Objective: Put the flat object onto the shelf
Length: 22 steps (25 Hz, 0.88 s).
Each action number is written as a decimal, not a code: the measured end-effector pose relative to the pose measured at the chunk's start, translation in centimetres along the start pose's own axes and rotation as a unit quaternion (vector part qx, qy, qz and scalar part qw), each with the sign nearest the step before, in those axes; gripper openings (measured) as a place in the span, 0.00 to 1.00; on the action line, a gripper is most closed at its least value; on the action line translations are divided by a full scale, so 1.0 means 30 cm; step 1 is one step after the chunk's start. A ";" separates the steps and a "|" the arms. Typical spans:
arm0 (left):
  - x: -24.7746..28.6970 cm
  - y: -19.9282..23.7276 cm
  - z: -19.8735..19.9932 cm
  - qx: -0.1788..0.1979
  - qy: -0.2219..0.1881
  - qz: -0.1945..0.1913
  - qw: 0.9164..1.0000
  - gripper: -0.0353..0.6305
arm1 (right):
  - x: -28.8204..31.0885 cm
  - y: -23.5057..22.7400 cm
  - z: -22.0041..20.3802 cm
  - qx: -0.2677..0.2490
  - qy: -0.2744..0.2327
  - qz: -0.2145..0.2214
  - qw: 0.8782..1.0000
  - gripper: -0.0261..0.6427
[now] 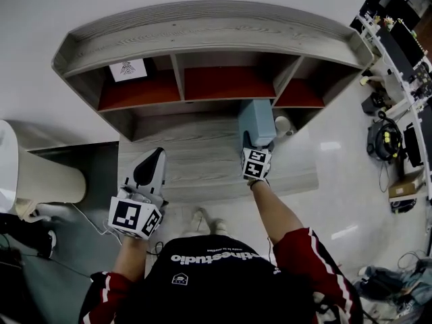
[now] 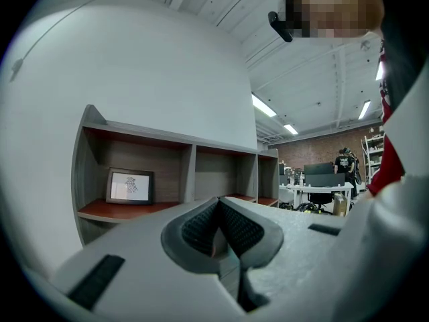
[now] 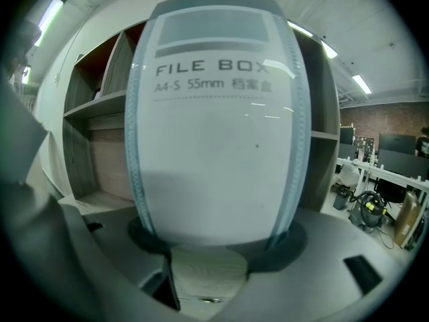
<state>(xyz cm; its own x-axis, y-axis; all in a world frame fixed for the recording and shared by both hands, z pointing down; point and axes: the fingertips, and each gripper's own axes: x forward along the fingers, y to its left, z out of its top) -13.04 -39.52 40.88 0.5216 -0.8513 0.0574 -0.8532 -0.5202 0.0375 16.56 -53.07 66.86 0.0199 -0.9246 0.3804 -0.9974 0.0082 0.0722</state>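
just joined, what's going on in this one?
A person works at a wooden shelf unit with a handheld gripper in each hand. The right gripper has a pale blue file box between its jaws, pads against its sides. The box is upright on the wooden ledge below the red-floored compartments. The left gripper is shut and empty, off to the left. A framed picture stands in the left compartment.

file box: fills the right gripper view, hiding much of the shelf behind
framed picture: drawing too small to tell
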 end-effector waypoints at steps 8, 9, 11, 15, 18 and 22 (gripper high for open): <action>-0.012 -0.006 0.003 0.004 0.000 0.007 1.000 0.06 | 0.005 -0.003 0.005 -0.002 -0.002 0.012 1.000 0.50; -0.014 -0.010 0.005 0.002 0.001 0.009 1.000 0.06 | 0.005 -0.003 0.006 -0.005 -0.002 0.017 1.000 0.51; -0.020 -0.018 0.010 0.001 0.001 0.011 1.000 0.06 | 0.001 -0.003 0.003 -0.011 0.001 0.030 0.999 0.53; -0.042 -0.047 0.020 0.000 -0.004 0.020 1.000 0.06 | -0.028 -0.007 -0.016 -0.016 0.011 0.052 0.998 0.56; -0.059 -0.080 0.020 0.000 -0.008 0.025 1.000 0.06 | -0.063 -0.009 -0.031 -0.019 0.015 0.067 0.997 0.57; -0.086 -0.142 0.025 0.005 -0.011 0.031 0.999 0.06 | -0.112 -0.014 -0.048 -0.015 0.015 0.086 0.996 0.58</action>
<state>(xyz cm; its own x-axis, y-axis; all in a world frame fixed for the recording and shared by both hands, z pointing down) -10.76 -35.15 39.82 0.4675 -0.8832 0.0382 -0.8840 -0.4669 0.0237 17.02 -49.42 66.88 -0.1493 -0.8969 0.4162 -0.9835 0.1781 0.0310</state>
